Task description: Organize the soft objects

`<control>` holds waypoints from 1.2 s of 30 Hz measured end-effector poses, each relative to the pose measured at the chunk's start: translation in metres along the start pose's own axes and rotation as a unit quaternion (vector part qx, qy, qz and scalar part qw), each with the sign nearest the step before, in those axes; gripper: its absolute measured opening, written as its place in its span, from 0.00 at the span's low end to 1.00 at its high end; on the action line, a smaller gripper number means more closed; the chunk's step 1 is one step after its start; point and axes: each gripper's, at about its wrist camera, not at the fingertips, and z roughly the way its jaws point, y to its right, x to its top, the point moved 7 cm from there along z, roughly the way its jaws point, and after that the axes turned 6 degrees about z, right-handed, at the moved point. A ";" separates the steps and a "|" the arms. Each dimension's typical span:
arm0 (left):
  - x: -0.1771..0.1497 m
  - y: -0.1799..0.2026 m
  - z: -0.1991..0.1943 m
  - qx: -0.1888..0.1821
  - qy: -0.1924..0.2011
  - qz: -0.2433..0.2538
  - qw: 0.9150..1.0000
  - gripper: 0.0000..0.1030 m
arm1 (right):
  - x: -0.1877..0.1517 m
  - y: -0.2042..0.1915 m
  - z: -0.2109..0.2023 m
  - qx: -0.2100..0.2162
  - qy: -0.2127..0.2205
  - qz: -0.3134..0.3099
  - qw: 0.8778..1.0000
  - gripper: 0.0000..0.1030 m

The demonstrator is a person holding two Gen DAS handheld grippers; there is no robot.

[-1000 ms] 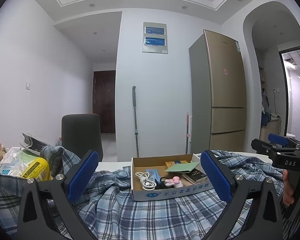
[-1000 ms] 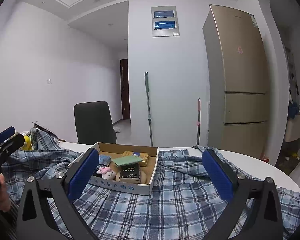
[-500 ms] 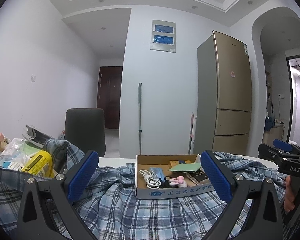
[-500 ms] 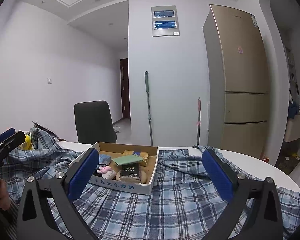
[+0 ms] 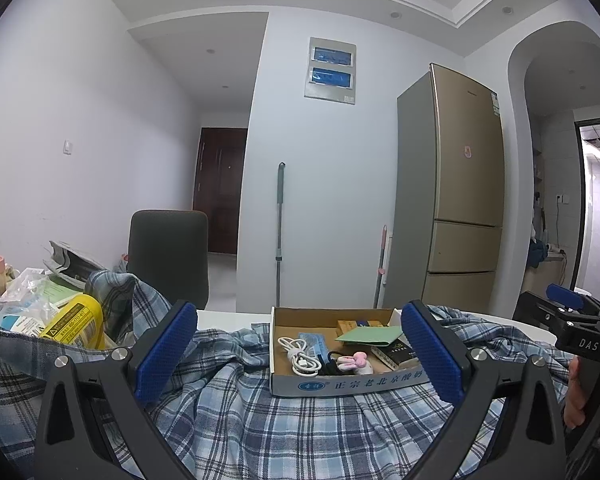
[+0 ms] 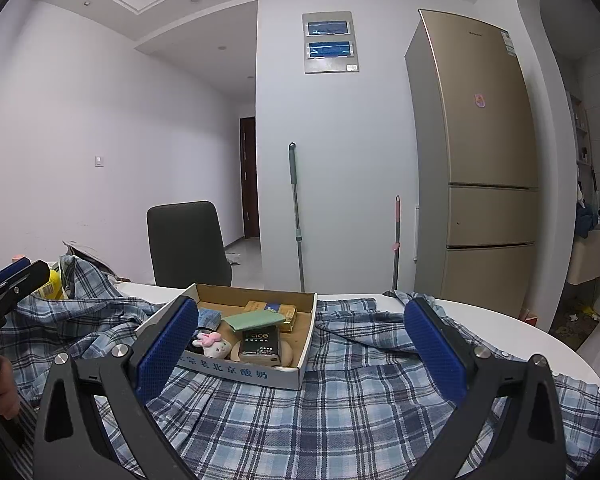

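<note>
A blue plaid shirt [image 5: 284,420] lies spread and rumpled over the white table [image 6: 512,332], covering most of its near surface. On the shirt, near the middle, sits a shallow cardboard box [image 6: 236,372] with printed lettering on its near wall. Inside the box: a white coiled cable [image 5: 298,354], a small pink-eared plush rabbit [image 6: 214,344], a green flat pouch [image 6: 254,320] and a dark packet [image 6: 260,344]. The left gripper [image 5: 298,354] hangs above the shirt with its blue-padded fingers [image 5: 164,348] spread wide, holding nothing. The right gripper [image 6: 300,352] is likewise above the shirt, fingers [image 6: 436,352] wide apart and holding nothing. At the far left of the table, a yellow bottle [image 5: 74,322] and plastic-wrapped packets [image 5: 16,300] lie partly under a raised fold of the shirt. Beyond the table stand a dark chair [image 5: 168,256], a mop handle [image 5: 279,232] against the wall and a gold refrigerator [image 6: 480,160] at the right.
</note>
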 end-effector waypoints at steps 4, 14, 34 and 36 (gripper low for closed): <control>0.000 0.000 0.000 0.000 -0.001 -0.001 1.000 1.00 | 0.000 0.000 0.000 0.000 0.001 0.000 1.000 1.00; 0.000 0.001 0.000 0.001 -0.001 0.001 1.000 1.00 | 0.000 0.001 0.001 -0.001 0.000 0.000 1.000 1.00; 0.000 -0.001 0.000 0.000 -0.002 0.005 1.000 1.00 | 0.001 0.000 -0.001 -0.002 0.002 -0.003 1.000 1.00; 0.001 0.000 0.000 -0.001 -0.002 0.006 1.000 1.00 | 0.001 0.000 -0.001 -0.002 0.002 -0.003 1.000 1.00</control>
